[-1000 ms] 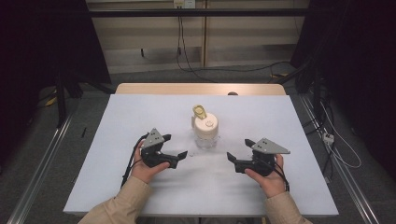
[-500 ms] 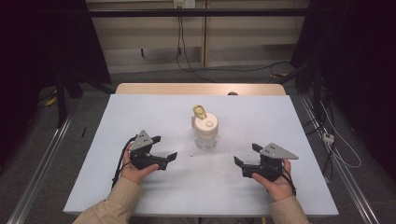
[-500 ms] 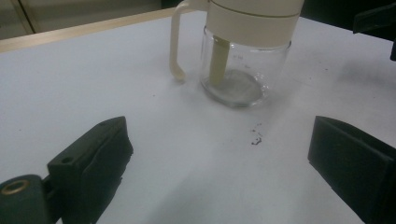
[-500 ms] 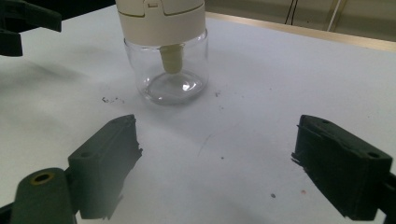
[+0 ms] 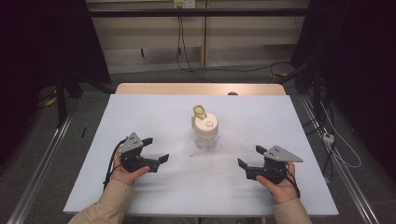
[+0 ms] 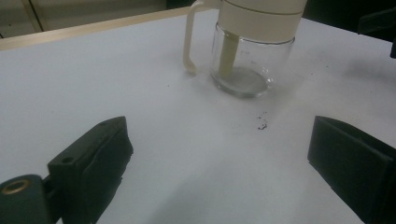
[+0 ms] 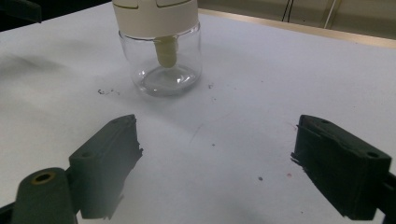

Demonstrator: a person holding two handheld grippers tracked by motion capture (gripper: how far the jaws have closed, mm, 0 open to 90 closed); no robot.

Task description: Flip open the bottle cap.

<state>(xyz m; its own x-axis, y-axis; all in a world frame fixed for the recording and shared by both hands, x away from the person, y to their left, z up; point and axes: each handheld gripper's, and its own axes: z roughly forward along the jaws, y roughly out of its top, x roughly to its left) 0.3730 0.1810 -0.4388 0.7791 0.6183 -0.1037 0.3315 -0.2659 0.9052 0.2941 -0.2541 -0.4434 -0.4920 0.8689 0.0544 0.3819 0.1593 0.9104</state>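
Looking down, the glass jar point(image 5: 205, 132) stands mid-table point(image 5: 140, 116), between the left gripper point(image 5: 157, 151) and right gripper point(image 5: 250, 157), both spread empty. Each gripper view shows wide jaws, the jar point(image 6: 252, 44) point(image 7: 161, 46) well ahead.

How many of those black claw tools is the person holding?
2. The left gripper is in the person's left hand, to the left of the glass jar. The right gripper is in the right hand, to the jar's right. Both stand open, clear of the jar.

Jar point(image 5: 205, 133) mid-table point(image 5: 280, 121); bare surface all around.
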